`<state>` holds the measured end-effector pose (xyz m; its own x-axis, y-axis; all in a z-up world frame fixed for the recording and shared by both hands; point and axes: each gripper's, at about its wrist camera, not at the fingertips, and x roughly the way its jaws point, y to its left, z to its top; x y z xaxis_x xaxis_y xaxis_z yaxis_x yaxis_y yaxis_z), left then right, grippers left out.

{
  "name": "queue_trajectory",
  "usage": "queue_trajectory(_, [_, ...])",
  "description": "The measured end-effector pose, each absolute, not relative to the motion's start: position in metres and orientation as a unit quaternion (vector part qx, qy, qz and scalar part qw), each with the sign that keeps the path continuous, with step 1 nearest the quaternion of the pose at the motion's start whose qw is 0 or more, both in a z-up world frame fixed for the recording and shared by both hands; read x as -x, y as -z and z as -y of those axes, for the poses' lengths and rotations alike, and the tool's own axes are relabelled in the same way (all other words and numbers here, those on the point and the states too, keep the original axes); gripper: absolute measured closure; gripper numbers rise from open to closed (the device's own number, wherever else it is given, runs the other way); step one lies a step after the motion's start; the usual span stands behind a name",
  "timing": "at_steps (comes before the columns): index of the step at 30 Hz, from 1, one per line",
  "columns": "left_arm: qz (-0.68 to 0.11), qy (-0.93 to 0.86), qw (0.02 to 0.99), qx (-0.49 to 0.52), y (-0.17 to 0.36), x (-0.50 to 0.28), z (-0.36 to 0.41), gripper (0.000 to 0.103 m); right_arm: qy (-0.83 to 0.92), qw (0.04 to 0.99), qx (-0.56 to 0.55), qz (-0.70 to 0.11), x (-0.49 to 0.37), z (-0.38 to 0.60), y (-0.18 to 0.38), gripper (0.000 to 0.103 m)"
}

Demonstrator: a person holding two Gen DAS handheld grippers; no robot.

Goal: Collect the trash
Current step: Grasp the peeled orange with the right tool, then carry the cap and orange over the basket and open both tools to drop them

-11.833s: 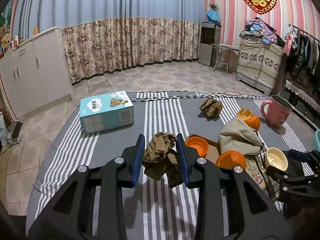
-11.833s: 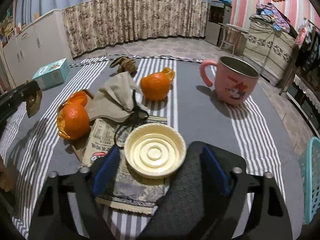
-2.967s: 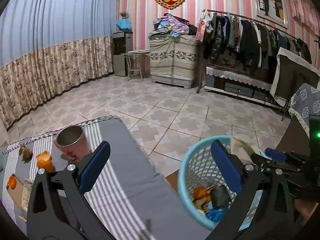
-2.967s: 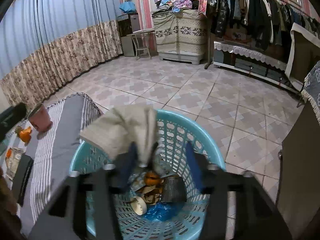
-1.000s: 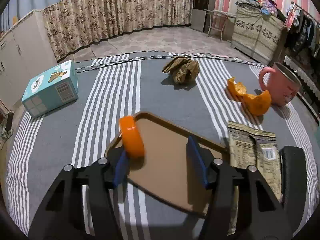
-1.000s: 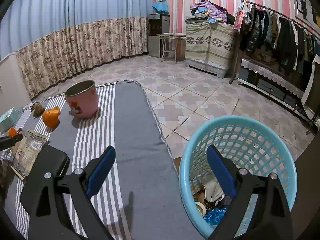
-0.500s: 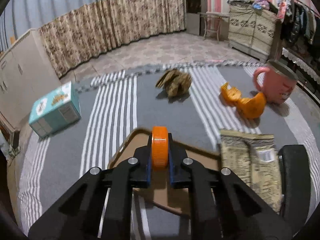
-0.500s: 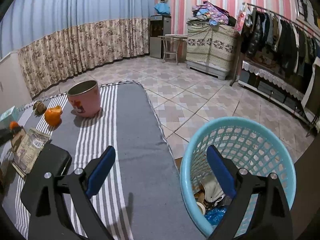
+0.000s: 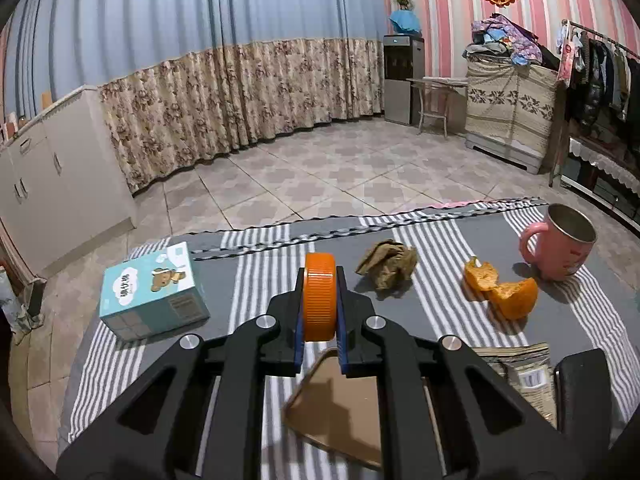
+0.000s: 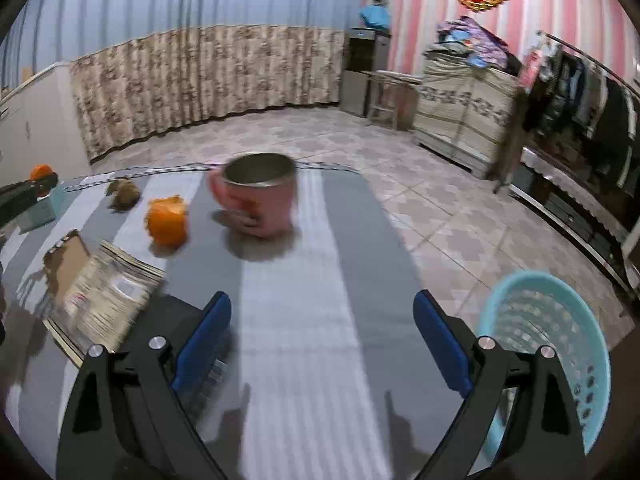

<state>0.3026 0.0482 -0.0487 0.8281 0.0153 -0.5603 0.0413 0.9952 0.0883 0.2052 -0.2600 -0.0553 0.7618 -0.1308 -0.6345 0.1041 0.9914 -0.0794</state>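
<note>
The left claw (image 9: 320, 300) is clenched on an orange lid (image 9: 319, 297), which stands on edge between the blue pads, its ridged rim facing the camera. Lid and claw hang clear above the grey striped bench (image 9: 256, 280); a brown cardboard sheet (image 9: 340, 404) lies on the cloth directly beneath them. Beyond the claw sit a crumpled brown paper wad (image 9: 387, 264), an orange peel (image 9: 500, 290) to its right, and a pink mug (image 9: 558, 248) further right. A teal tissue box (image 9: 150, 292) rests on the left of the bench, and a printed packet (image 9: 520, 372) lies at the lower right beside a black object.

A second ago the lid stood on the cardboard next to the left pad, with the jaws wide apart; the jaws have just been closing, and now they pinch it and it is raised off the sheet.

The right claw (image 10: 320, 340) is released, nothing between its pads. It faces the bench, with the mug (image 10: 258, 196), peel (image 10: 167, 220) and packet (image 10: 108, 300) ahead and the blue basket (image 10: 548, 352) at the lower right, off the bench edge. A second ago the basket filled the space in front of this claw; now the bench does. The view is blurred.
</note>
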Motion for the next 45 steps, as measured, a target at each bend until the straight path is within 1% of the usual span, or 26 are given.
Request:
queue_trajectory(7, [-0.293, -0.005, 0.955, -0.039, 0.056, -0.308, -0.065, 0.092, 0.017, 0.936, 0.036, -0.351, -0.247, 0.194, 0.051, 0.012])
queue_trajectory(14, [-0.303, -0.019, 0.953, -0.001, 0.062, -0.313, -0.087, 0.092, 0.002, 0.927, 0.047, -0.372, -0.29, 0.145, 0.066, 0.013])
queue_trajectory(19, [-0.307, -0.024, 0.951, 0.02, 0.065, -0.316, -0.098, 0.092, 0.006, 0.908, 0.044, -0.418, -0.324, 0.137, 0.086, 0.014])
queue_trajectory(20, [-0.307, -0.029, 0.951, 0.016, 0.066, -0.317, -0.098, 0.092, 0.008, 0.904, 0.045, -0.426, -0.33, 0.136, 0.09, 0.016])
queue_trajectory(21, [-0.307, -0.031, 0.951, 0.013, 0.068, -0.316, -0.096, 0.092, 0.008, 0.9, 0.045, -0.433, -0.334, 0.135, 0.093, 0.024])
queue_trajectory(22, [-0.308, -0.032, 0.951, 0.012, 0.069, -0.317, -0.096, 0.092, 0.006, 0.898, 0.042, -0.437, -0.337, 0.135, 0.095, 0.028])
queue_trajectory(24, [-0.31, -0.028, 0.95, 0.016, 0.07, -0.318, -0.096, 0.092, 0.001, 0.893, 0.033, -0.449, -0.344, 0.138, 0.098, 0.041])
queue_trajectory(25, [-0.31, -0.028, 0.95, 0.017, 0.07, -0.318, -0.097, 0.092, 0.0, 0.891, 0.031, -0.452, -0.346, 0.139, 0.099, 0.045])
queue_trajectory(26, [-0.309, -0.029, 0.95, 0.015, 0.07, -0.318, -0.096, 0.092, -0.008, 0.889, 0.026, -0.457, -0.348, 0.139, 0.101, 0.055])
queue_trajectory(29, [-0.31, -0.029, 0.95, 0.015, 0.07, -0.319, -0.097, 0.092, -0.02, 0.89, 0.029, -0.456, -0.347, 0.138, 0.1, 0.064])
queue_trajectory(33, [-0.311, -0.027, 0.95, 0.012, 0.07, -0.319, -0.096, 0.092, -0.027, 0.9, 0.036, -0.433, -0.332, 0.142, 0.09, 0.067])
queue_trajectory(41, [-0.302, -0.015, 0.953, -0.011, 0.071, -0.313, -0.079, 0.092, -0.051, 0.918, 0.015, -0.393, -0.268, 0.174, 0.047, 0.068])
queue_trajectory(45, [-0.297, -0.008, 0.955, -0.017, 0.061, -0.302, -0.061, 0.092, -0.045, 0.927, 0.01, -0.371, -0.234, 0.199, 0.027, 0.068])
